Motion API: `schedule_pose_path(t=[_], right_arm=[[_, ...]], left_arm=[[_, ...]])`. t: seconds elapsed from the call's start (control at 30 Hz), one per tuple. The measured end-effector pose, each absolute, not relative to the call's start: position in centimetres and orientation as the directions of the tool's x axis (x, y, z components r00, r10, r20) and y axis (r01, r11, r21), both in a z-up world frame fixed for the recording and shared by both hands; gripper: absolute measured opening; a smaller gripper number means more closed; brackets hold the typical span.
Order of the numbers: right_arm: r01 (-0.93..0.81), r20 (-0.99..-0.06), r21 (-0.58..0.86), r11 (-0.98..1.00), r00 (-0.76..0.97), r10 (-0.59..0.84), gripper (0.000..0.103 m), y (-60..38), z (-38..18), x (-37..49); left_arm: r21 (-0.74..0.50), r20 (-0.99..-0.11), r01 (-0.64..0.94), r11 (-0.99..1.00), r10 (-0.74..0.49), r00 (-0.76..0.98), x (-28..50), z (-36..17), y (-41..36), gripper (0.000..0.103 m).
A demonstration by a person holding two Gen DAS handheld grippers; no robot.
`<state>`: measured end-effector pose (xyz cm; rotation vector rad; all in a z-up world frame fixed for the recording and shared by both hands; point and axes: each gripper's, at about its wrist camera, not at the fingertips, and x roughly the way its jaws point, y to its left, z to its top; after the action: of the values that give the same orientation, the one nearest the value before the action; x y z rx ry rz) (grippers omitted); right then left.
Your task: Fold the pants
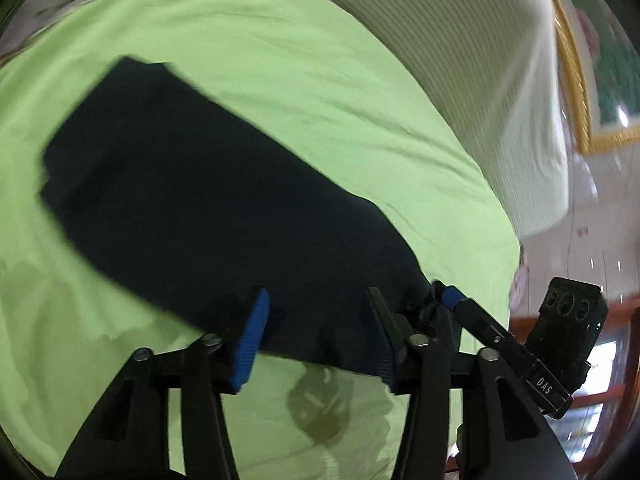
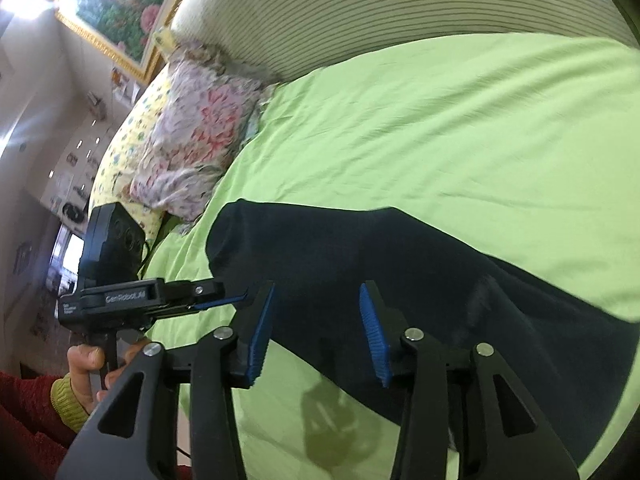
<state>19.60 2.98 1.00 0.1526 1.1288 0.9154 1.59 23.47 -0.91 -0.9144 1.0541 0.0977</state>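
Note:
Dark navy pants (image 1: 192, 184) lie on a light green bedsheet (image 1: 304, 60), and their near end is lifted off the sheet. My left gripper (image 1: 320, 332) is open, its blue pads either side of that raised edge. The other gripper (image 1: 456, 300) enters the left wrist view from the right, shut on the pants' corner. In the right wrist view the pants (image 2: 420, 280) stretch from centre to right. My right gripper (image 2: 320, 332) has its jaws apart with cloth between them. The left gripper (image 2: 240, 298) shows there at the left, its fingers pinched on the pants' edge.
A floral pillow (image 2: 200, 132) and a yellow pillow (image 2: 124, 136) lie at the bed's head. A striped cream headboard (image 2: 400, 4) runs behind the bed. A gold-framed picture (image 2: 132, 4) hangs on the wall. The bed's edge and tiled floor (image 1: 592, 236) show at the right.

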Motion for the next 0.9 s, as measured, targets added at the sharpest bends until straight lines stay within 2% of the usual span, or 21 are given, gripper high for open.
schedule_pose_path(t=[0.1, 0.33, 0.5, 0.67, 0.9], right_arm=[[-0.584, -0.718, 0.526, 0.619, 0.085, 0.69, 0.045, 5.3, 0.9, 20.0], [-0.654, -0.738, 0.507, 0.561, 0.007, 0.675, 0.046, 10.2, 0.6, 21.2], [-0.699, -0.754, 0.488, 0.523, -0.037, 0.656, 0.047, 13.4, 0.3, 22.3], [-0.734, -0.782, 0.462, 0.497, -0.072, 0.62, 0.053, 16.7, -0.5, 23.8], [-0.783, -0.808, 0.437, 0.443, -0.125, 0.576, 0.053, 21.4, -1.6, 25.4]], left_arm=[[-0.578, -0.802, -0.563, 0.591, -0.284, 0.525, -0.8, -1.3, 25.2, 0.061], [-0.584, -0.809, -0.678, 0.447, -0.243, 0.536, -4.6, -3.0, 28.8, 0.061], [-0.603, -0.796, -0.698, 0.386, -0.24, 0.555, -5.8, -3.7, 30.5, 0.066], [-0.609, -0.793, -0.713, 0.347, -0.257, 0.553, -5.4, -4.8, 31.4, 0.067], [-0.574, -0.818, -0.751, 0.326, -0.251, 0.517, -4.1, -6.4, 32.4, 0.069]])
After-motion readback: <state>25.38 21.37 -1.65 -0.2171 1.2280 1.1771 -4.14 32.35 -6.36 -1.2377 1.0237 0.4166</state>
